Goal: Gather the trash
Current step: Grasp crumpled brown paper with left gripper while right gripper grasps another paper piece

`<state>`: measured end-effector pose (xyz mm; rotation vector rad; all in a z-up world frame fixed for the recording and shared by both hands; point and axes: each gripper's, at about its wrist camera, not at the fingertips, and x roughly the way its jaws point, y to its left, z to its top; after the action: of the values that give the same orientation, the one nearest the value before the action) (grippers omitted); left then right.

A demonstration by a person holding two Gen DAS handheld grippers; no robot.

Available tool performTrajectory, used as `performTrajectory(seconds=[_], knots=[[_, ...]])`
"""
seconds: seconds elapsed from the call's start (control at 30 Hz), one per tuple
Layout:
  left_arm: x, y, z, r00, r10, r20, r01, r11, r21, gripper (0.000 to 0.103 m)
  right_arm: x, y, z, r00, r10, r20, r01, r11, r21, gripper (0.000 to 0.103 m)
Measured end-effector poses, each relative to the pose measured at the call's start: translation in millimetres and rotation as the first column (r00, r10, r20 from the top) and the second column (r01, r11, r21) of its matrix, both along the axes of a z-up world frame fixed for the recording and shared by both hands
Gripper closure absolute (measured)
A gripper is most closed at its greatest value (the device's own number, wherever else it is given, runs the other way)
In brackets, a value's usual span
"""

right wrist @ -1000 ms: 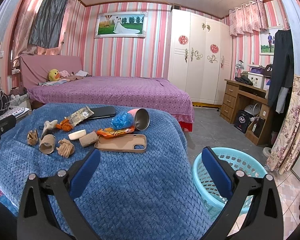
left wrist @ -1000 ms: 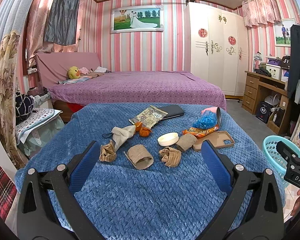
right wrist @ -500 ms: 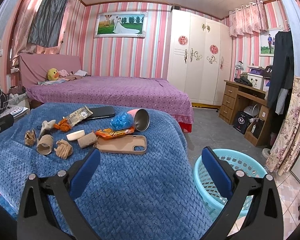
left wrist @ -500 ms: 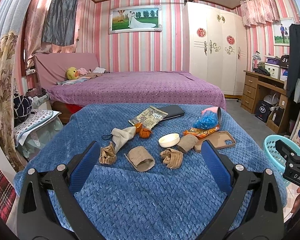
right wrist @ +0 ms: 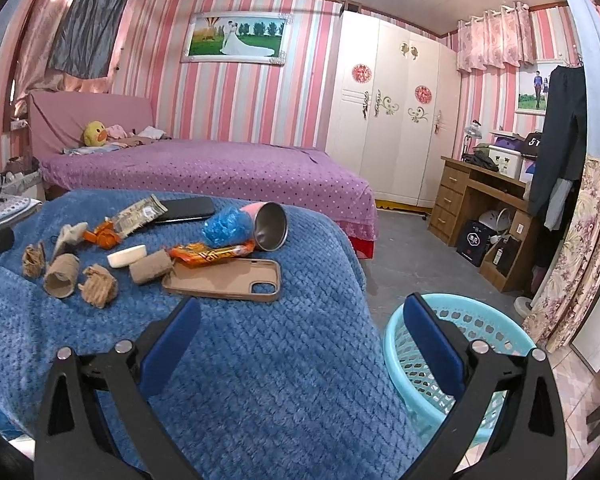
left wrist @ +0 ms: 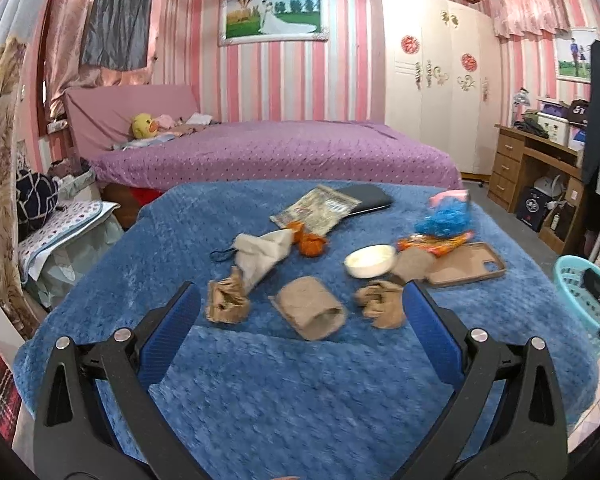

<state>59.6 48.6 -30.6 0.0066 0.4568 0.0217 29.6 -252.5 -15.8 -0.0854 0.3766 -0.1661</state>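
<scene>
Trash lies scattered on a blue blanket (left wrist: 284,396): a flattened cardboard roll (left wrist: 310,312), a crumpled brown paper (left wrist: 225,300) on its left, another crumpled piece (left wrist: 382,307) on its right, an orange wrapper (left wrist: 432,243) and a blue plastic wad (left wrist: 444,218). My left gripper (left wrist: 300,322) is open, low over the blanket, with the cardboard roll just ahead between its fingers. My right gripper (right wrist: 300,338) is open over the blanket's right edge, beside a turquoise basket (right wrist: 456,344). In the right wrist view the cardboard roll (right wrist: 61,275) and orange wrapper (right wrist: 210,254) sit to the left.
A brown phone case (right wrist: 230,280), a white dish (left wrist: 369,260), a tipped metal cup (right wrist: 271,226), a dark phone (right wrist: 186,209) and a foil packet (left wrist: 316,210) also lie on the blanket. A purple bed (left wrist: 276,152) is behind, a wooden desk (right wrist: 476,196) at right.
My left gripper has moved forward and lower toward the cardboard roll, which now looks larger. My right gripper has crept slightly closer to the blanket. Both stay open.
</scene>
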Motion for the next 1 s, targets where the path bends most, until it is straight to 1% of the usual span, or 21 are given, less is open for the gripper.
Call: performTrajectory(seconds=[0.17, 0.27, 0.4, 0.5, 0.6, 0.7, 0.8, 0.87, 0.9, 0.93, 0.97, 1.0], knots=[[23, 24, -17, 0.998, 0.044, -0.047, -0.042, 0.998, 0.037, 0.005, 18, -2, -8, 1.0, -0.01, -0.024, 0.01, 1.0, 0.006, 0.004], [35, 42, -27, 0.994, 0.064, -0.087, -0.063, 0.998, 0.015, 0.005, 28, -1, -10, 0.999, -0.02, -0.028, 0.02, 1.0, 0.01, 0.004], [52, 59, -40, 0.989, 0.094, -0.118, -0.088, 0.995, 0.05, 0.005, 45, 5, -14, 0.999, -0.014, -0.043, 0.015, 1.0, 0.024, 0.004], [61, 66, -46, 0.986, 0.089, -0.138, -0.085, 0.996, 0.031, 0.005, 59, 15, -21, 0.997, 0.002, -0.072, 0.001, 0.999, 0.038, 0.004], [70, 73, -52, 0.985, 0.095, -0.147, -0.092, 0.995, 0.028, 0.005, 71, 26, -26, 0.995, 0.038, -0.089, -0.031, 0.996, 0.083, 0.004], [83, 80, -58, 0.981, 0.079, -0.175, -0.079, 0.997, 0.007, 0.006, 77, 40, -31, 0.992, 0.064, -0.11, -0.054, 0.994, 0.092, 0.004], [89, 83, -59, 0.982, 0.033, -0.186, -0.04, 0.999, -0.034, 0.014, 82, 53, -36, 0.989, 0.079, -0.128, -0.069, 0.994, 0.082, 0.004], [93, 79, -62, 0.979, 0.005, -0.204, -0.013, 0.999, -0.038, 0.022, 86, 63, -38, 0.985, 0.096, -0.142, -0.085, 0.993, 0.083, 0.004], [94, 77, -63, 0.976, -0.015, -0.216, 0.007, 0.999, -0.039, 0.034, 87, 66, -39, 0.984, 0.104, -0.148, -0.092, 0.992, 0.083, 0.004], [95, 75, -64, 0.975, -0.033, -0.221, 0.025, 0.999, -0.04, 0.042, 88, 70, -39, 0.983, 0.109, -0.15, -0.098, 0.992, 0.082, 0.004], [96, 73, -65, 0.974, -0.047, -0.222, 0.04, 0.998, -0.039, 0.044, 89, 77, -40, 0.981, 0.124, -0.151, -0.114, 0.991, 0.076, 0.004], [96, 70, -65, 0.973, -0.06, -0.222, 0.054, 0.998, -0.035, 0.051, 88, 80, -39, 0.98, 0.132, -0.15, -0.122, 0.99, 0.072, 0.004]])
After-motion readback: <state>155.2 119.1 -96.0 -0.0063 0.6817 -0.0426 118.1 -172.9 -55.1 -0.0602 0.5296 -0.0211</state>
